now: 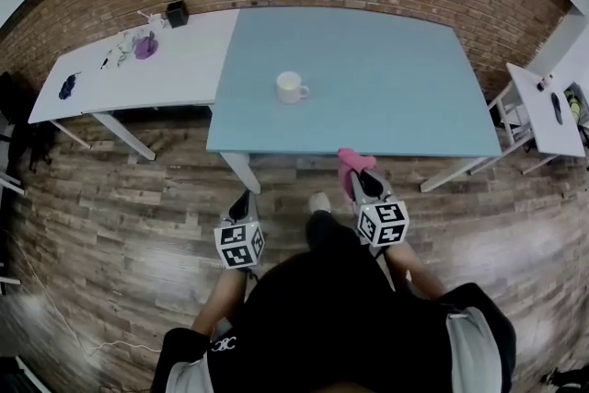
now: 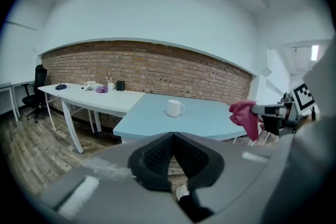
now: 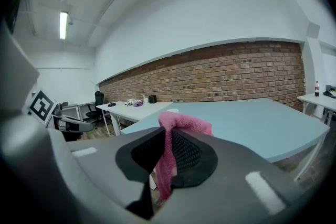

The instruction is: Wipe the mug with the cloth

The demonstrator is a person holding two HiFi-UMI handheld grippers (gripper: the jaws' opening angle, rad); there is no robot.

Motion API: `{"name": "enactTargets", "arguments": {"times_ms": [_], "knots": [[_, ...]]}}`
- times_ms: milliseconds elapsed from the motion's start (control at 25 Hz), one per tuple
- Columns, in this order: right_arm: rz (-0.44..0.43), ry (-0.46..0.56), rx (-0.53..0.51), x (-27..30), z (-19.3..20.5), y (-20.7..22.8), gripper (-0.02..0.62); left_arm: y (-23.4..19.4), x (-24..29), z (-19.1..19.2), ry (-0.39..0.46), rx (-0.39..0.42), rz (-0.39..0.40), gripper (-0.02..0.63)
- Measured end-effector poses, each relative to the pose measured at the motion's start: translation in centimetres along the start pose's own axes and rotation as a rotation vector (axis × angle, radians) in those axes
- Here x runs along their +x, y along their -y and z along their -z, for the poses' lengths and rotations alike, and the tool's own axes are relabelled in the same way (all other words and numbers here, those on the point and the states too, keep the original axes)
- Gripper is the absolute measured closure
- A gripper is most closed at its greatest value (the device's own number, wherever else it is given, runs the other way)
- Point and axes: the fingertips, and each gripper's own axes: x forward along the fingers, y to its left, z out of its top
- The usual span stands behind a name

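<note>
Mug (image 1: 292, 87) stands upright on the bench (image 1: 396, 97), ahead of both tongs and well apart from them, closer to the left pair's line. The right tongs (image 3: 167, 136) are clamped on the cloth (image 3: 181, 124) — a fold sticks up past the tips and the rest hangs below. The left tongs (image 2: 173, 136) are closed on nothing. My judgement: close the gap first, part the left tongs to steady the mug's wall, then press the cloth's loose fold — not bare tips — against it.
</note>
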Motion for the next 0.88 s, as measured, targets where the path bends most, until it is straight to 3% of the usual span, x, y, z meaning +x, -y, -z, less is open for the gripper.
{"name": "enactTargets", "arguments": {"times_ms": [200, 560, 880], "knots": [[-0.063, 0.006, -0.023, 5.8, -2.7, 1.1, 0.552, -0.5, 4.3, -2.6, 0.005, 0.015, -0.02, 0.6], [-0.146, -0.073, -0.035, 16.1, -4.8, 5.2, 0.552, -0.8, 13.6, -5.4, -0.047, -0.031, -0.038, 0.6], [-0.309, -0.18, -0.082, 22.8, -5.1, 5.6, 0.552, -1.6, 19.8, -8.2, -0.136, 0.015, -0.063, 0.6]]}}
